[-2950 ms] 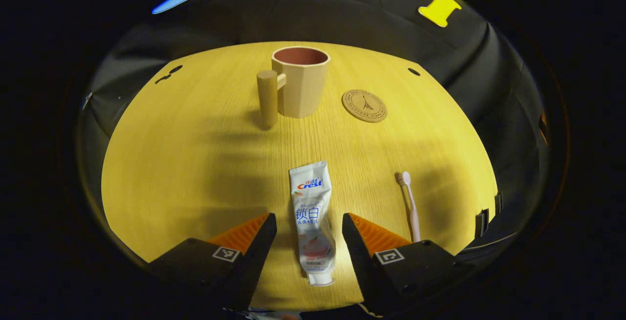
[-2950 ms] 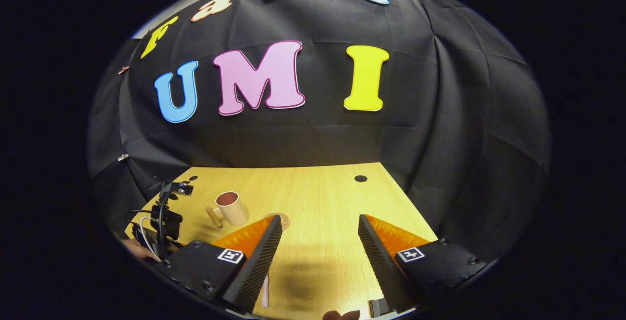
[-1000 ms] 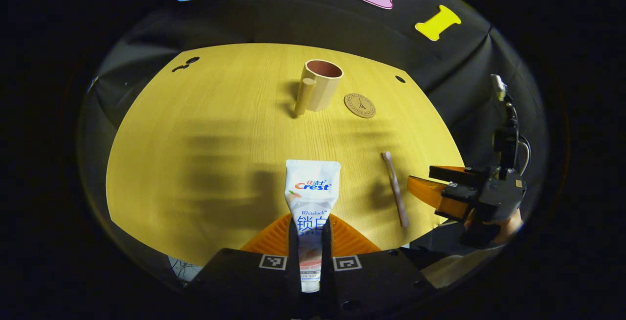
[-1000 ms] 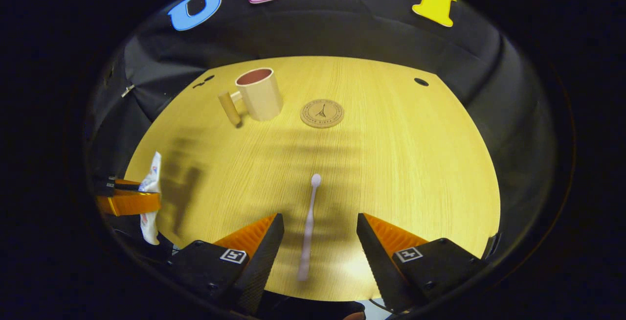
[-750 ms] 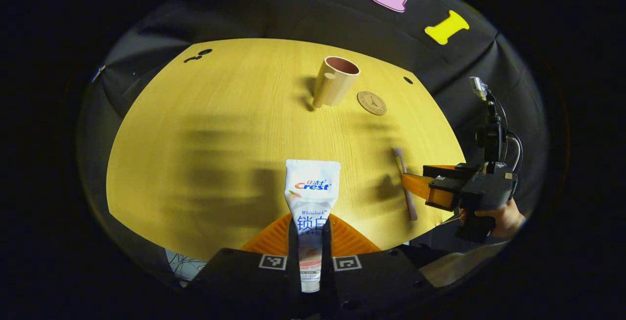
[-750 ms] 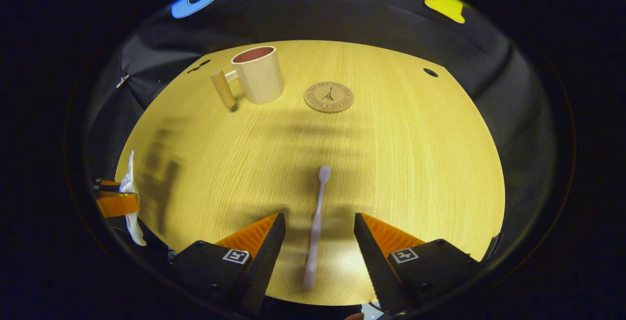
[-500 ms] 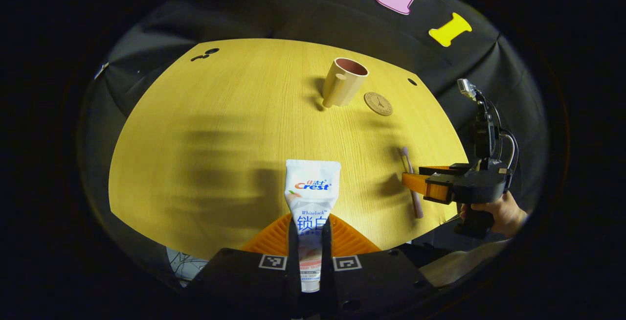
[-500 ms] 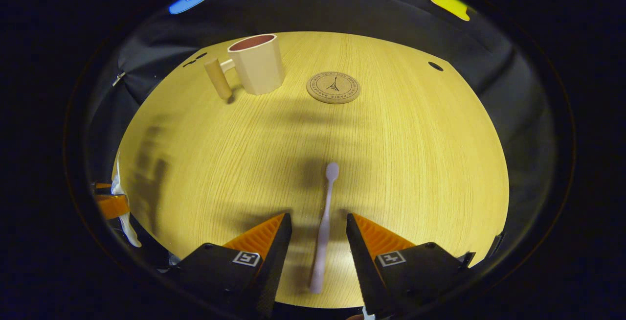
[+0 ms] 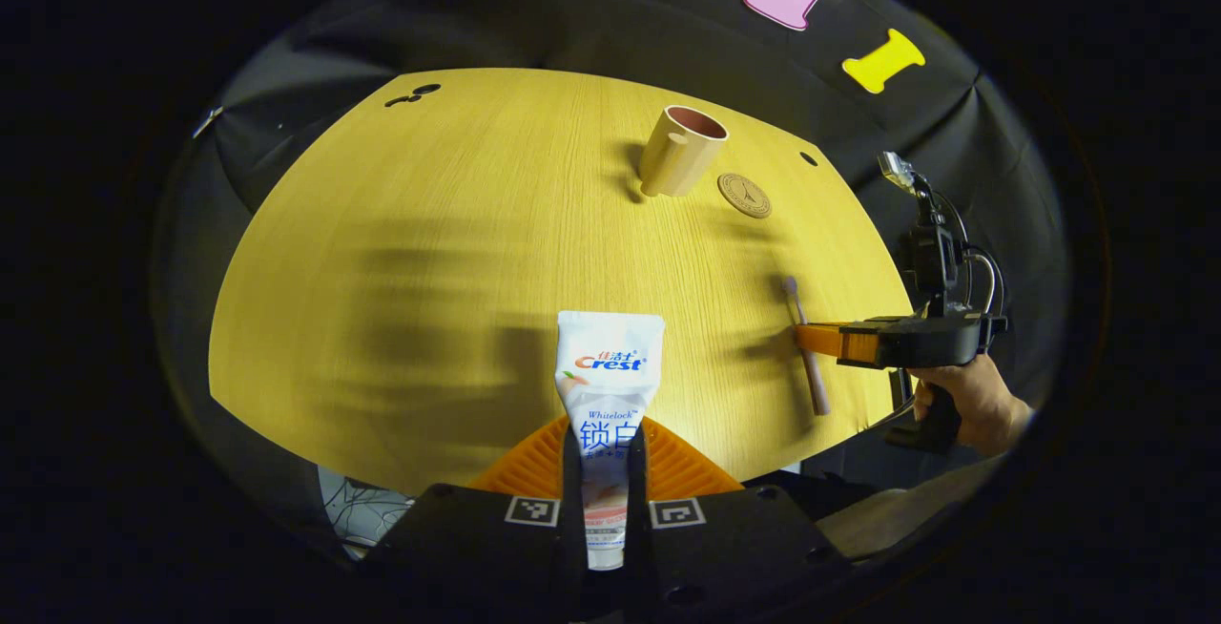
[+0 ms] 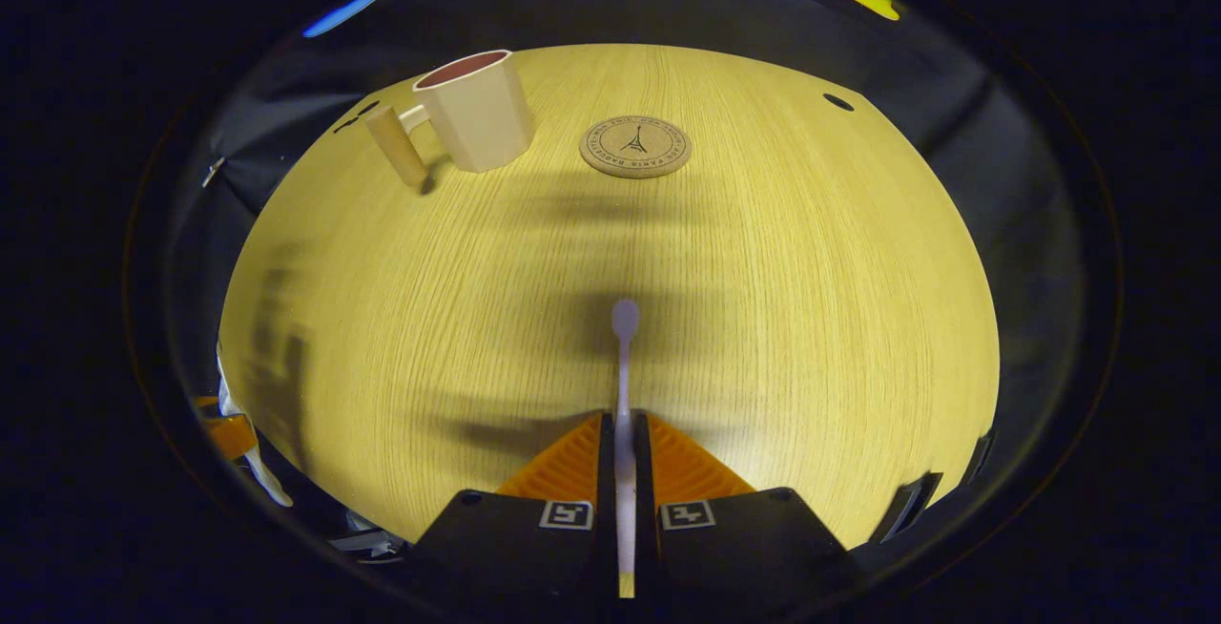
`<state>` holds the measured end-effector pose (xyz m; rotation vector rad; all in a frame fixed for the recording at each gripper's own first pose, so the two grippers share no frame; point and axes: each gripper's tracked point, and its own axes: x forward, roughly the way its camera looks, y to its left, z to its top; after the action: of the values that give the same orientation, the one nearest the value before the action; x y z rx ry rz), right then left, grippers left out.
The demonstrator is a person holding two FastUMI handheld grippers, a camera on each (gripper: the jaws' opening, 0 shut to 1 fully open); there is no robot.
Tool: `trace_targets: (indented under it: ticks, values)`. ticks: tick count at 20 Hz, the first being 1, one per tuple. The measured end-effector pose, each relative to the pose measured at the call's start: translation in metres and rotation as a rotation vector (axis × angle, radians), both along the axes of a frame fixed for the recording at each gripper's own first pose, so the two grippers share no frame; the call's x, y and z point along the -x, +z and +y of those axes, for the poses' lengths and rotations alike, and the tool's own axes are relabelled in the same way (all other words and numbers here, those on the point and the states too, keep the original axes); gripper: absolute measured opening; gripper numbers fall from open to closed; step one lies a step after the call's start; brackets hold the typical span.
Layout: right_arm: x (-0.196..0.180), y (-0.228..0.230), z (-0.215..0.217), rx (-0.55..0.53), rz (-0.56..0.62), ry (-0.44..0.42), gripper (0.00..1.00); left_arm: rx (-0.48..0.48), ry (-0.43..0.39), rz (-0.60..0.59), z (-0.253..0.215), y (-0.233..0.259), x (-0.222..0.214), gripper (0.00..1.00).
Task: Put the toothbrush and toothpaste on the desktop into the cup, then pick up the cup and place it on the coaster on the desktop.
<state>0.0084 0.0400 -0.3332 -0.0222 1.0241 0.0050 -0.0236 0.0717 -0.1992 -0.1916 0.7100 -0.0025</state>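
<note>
My left gripper (image 9: 604, 443) is shut on the white toothpaste tube (image 9: 605, 371), held above the near edge of the table with its flat end pointing away. My right gripper (image 10: 623, 433) is shut on the handle of the pale pink toothbrush (image 10: 624, 357), whose head points toward the far side. In the left gripper view the right gripper (image 9: 830, 341) clamps the toothbrush (image 9: 806, 357) low over the wood. The beige cup (image 9: 682, 149) (image 10: 474, 109) with its peg handle stands upright at the far side. The round cork coaster (image 9: 745, 195) (image 10: 635, 147) lies just right of the cup.
The yellow wooden table (image 9: 458, 242) (image 10: 811, 280) is ringed by black cloth. A hand (image 9: 968, 395) holds the right gripper off the table's right edge. In the right gripper view the left gripper (image 10: 229, 435) with the tube shows at the far left.
My right gripper has closed its fingers onto the toothbrush handle, having been open around it half a second ago. My left gripper, holding the toothpaste, has drifted back and left from the cup.
</note>
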Motion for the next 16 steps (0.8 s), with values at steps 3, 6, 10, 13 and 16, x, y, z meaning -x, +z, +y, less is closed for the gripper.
trace_targets:
  ticks: [3, 6, 10, 13, 16]
  values:
    - [-0.002, -0.001, 0.000, -0.022, -0.010, 0.002, 0.07, 0.005, -0.001, -0.023, -0.005, 0.005, 0.001, 0.20]
    - [-0.007, 0.021, 0.006, -0.131, -0.132, -0.040, 0.07, 0.019, -0.008, -0.075, -0.011, 0.015, -0.002, 0.20]
    - [-0.019, 0.079, 0.010, -0.250, -0.345, -0.025, 0.06, 0.030, -0.010, -0.189, -0.027, 0.052, -0.016, 0.20]
    - [-0.025, 0.119, 0.011, -0.330, -0.462, -0.014, 0.06, 0.028, -0.017, -0.279, -0.036, 0.088, -0.033, 0.20]
    - [-0.031, 0.150, 0.006, -0.368, -0.536, -0.010, 0.06, 0.041, -0.048, -0.390, -0.055, 0.129, -0.058, 0.20]
